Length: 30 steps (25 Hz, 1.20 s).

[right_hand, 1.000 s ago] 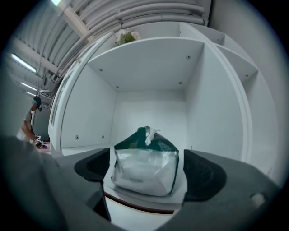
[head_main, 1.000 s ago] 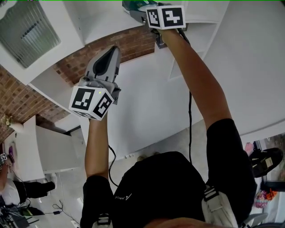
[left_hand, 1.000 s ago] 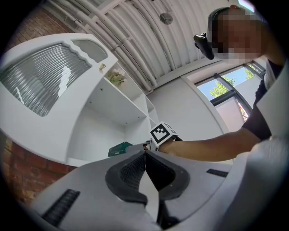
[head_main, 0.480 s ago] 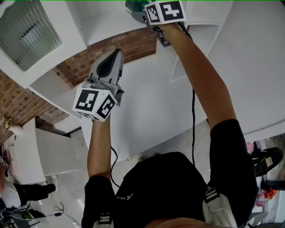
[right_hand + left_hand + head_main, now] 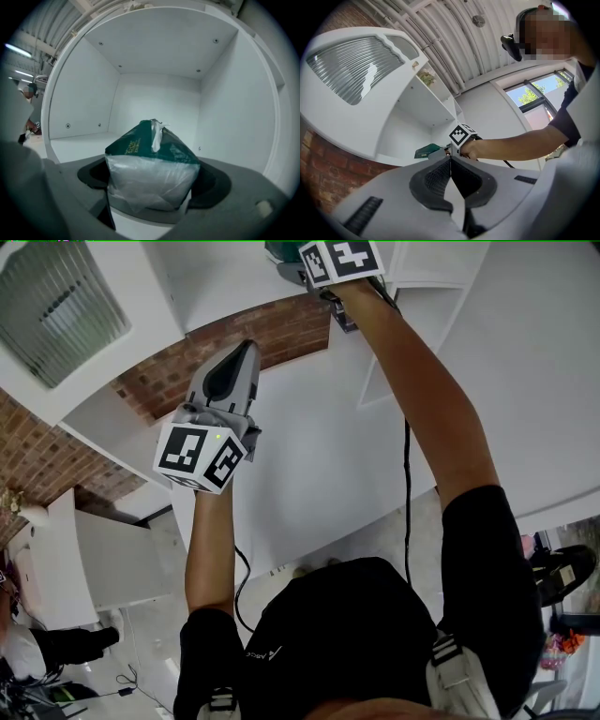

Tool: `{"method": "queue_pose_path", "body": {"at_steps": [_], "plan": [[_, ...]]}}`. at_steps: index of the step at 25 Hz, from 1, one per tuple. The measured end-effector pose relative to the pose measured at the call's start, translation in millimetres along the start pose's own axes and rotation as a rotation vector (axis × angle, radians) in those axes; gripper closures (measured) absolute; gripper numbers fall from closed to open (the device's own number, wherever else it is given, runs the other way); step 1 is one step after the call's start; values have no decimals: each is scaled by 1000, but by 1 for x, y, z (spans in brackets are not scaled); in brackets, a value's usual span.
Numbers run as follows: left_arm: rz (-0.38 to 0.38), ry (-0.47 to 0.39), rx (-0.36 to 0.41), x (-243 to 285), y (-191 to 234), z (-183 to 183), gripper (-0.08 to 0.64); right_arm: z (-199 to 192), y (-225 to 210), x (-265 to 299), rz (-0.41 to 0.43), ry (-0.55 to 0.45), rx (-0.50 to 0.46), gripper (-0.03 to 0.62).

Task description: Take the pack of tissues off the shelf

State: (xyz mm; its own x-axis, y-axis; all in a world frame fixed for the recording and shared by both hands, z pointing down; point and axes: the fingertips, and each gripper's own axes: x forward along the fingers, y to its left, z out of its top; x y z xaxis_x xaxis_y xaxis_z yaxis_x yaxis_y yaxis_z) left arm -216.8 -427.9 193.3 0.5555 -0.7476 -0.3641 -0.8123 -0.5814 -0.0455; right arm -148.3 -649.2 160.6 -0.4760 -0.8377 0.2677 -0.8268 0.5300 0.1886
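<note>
White wall shelf [image 5: 79, 143], 1 open compartment: the right gripper [image 5: 152, 180] has pushed deeper in over the past second, its marker cube now nearer the head view's top edge. Its 2 jaws press on both sides of the pack of tissues [image 5: 154, 154], green-topped with clear wrap, which sits by the front edge of the compartment floor; whether it has lifted off is unclear. The left gripper [image 5: 246, 349] hangs lower, beside the brick wall [image 5: 281, 329], barely shifted, jaws closed together on nothing. The grasp looks made, so what likely remains is drawing the pack out past the shelf's front edge.
</note>
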Motion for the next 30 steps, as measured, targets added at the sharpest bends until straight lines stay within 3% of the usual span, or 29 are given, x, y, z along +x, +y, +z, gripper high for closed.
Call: {"method": "queue_pose_path", "body": {"at_steps": [4,8,16,23,30], "plan": [[-5,0,2,-1,-3,1,560,0,-4,-7,-19,-19,-18,214],[-7,-1,7,0,-6,3,560,-1,-7,-20,-10,-66,-12,256],[-12,-10,21,4,-21,11,560,0,-3,-74,49,-277,38,268],[4,-12,36,0,-38,21,560,6,24,-147,128,-442,11,268],[36,-44,53,-12,-56,27,560,-26,49,-203,183,-558,-23,267]]}}
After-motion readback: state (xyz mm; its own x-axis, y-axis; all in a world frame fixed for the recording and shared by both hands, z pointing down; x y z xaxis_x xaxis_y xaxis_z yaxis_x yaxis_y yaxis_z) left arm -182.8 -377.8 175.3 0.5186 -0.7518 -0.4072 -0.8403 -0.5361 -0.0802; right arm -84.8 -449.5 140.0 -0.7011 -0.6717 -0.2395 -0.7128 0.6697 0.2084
